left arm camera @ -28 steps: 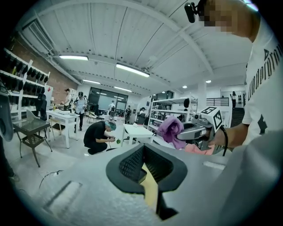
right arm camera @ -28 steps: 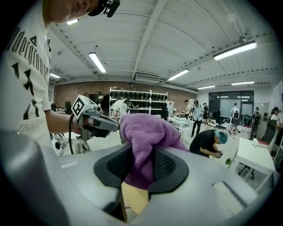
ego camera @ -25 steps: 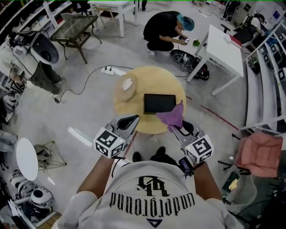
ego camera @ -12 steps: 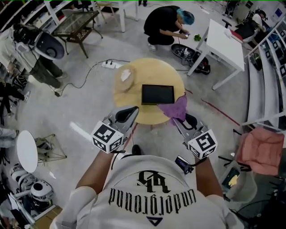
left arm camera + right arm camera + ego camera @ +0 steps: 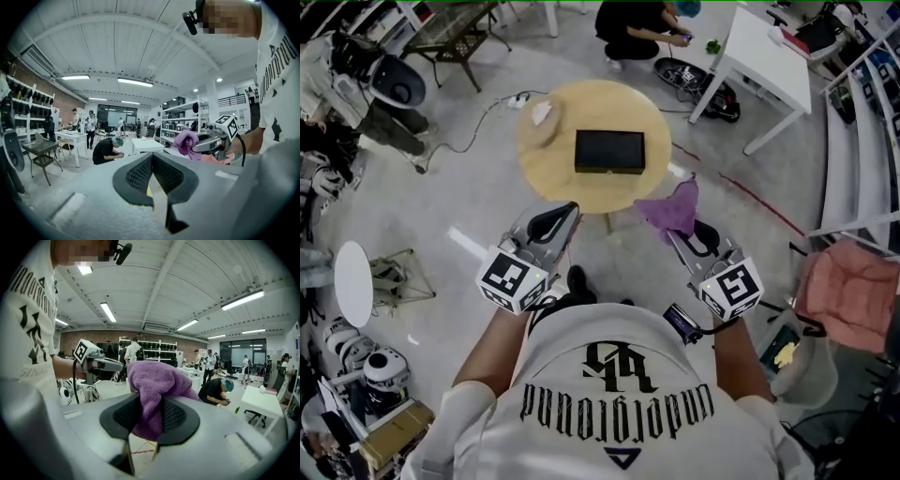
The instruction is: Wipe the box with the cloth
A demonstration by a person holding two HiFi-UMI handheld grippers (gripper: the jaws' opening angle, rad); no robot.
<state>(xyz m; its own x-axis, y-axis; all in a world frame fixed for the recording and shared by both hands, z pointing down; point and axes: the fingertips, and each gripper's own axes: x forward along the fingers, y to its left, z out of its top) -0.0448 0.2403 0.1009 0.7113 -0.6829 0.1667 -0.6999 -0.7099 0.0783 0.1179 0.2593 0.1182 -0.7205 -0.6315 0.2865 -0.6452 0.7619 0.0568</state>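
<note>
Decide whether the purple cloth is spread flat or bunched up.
Bunched up. The purple cloth is pinched in the right gripper, bulging in folds above its jaws; the head view shows it crumpled, not flat.

The box [image 5: 609, 151] lies on the round table [image 5: 544, 173] (near its middle). This table stands before both grippers. The cloth [image 5: 672, 208] sits between the jaws of the right gripper [image 5: 680, 233], right of the left gripper [image 5: 563, 214].

White T-shirt [image 5: 619, 375] with black gothic lettering across its front, upside down in the head view, seemingly "underground", an interlaced monogram and a small triangle beside it, square black-and-white coded markers on the cubes of the left gripper [image 5: 565, 211] and right gripper [image 5: 673, 234]
</note>
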